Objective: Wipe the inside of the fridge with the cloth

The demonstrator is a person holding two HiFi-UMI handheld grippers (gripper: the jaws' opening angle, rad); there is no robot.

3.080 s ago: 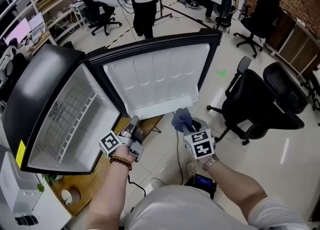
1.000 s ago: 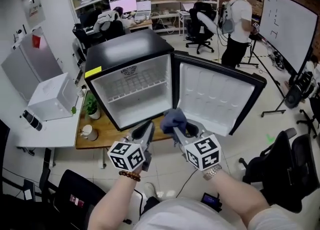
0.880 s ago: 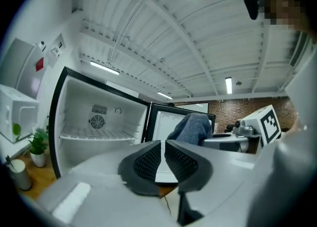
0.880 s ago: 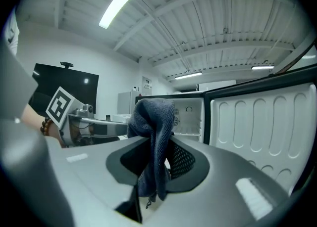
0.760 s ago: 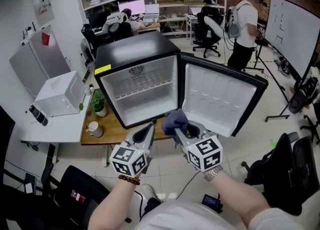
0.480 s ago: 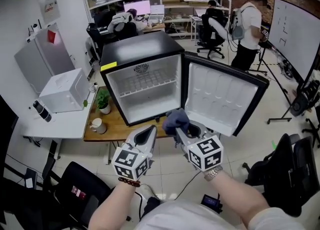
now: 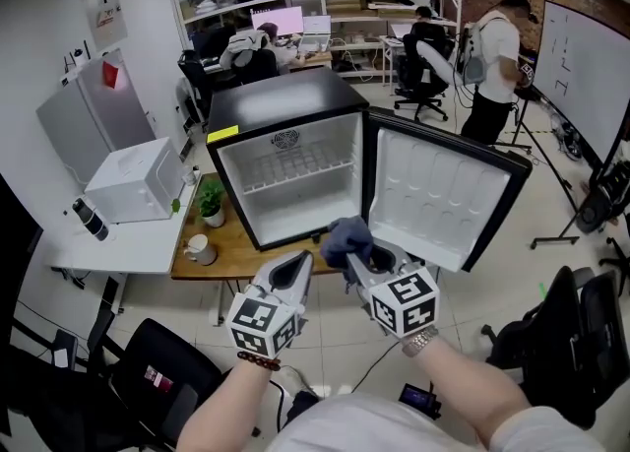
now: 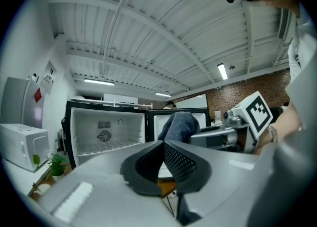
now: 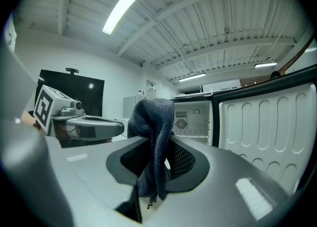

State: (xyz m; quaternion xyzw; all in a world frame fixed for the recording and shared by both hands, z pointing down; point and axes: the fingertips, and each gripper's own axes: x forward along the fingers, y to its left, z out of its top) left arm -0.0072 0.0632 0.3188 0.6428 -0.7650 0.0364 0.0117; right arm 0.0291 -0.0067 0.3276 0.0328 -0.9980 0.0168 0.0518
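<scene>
A small black fridge (image 7: 281, 110) stands on a wooden table (image 7: 202, 265), its door (image 7: 438, 194) swung open to the right and its white inside (image 7: 295, 179) with a wire shelf showing. A dark blue cloth (image 7: 345, 236) hangs bunched from my right gripper (image 7: 347, 256), which is shut on the cloth (image 9: 156, 137) just in front of the fridge opening. My left gripper (image 7: 298, 265) is beside it on the left, shut with nothing between its jaws. In the left gripper view the fridge (image 8: 106, 129) lies straight ahead.
A white box-like appliance (image 7: 133, 179), a potted plant (image 7: 209, 201) and a mug (image 7: 200, 247) sit left of the fridge. A black chair (image 7: 157, 381) stands at lower left, another (image 7: 566, 342) at right. People work at desks behind; one stands by a whiteboard (image 7: 581, 36).
The head view has swung from the door side round to face the fridge's open front. Both grippers rose slightly toward the opening; the left one rolled and its jaws came together.
</scene>
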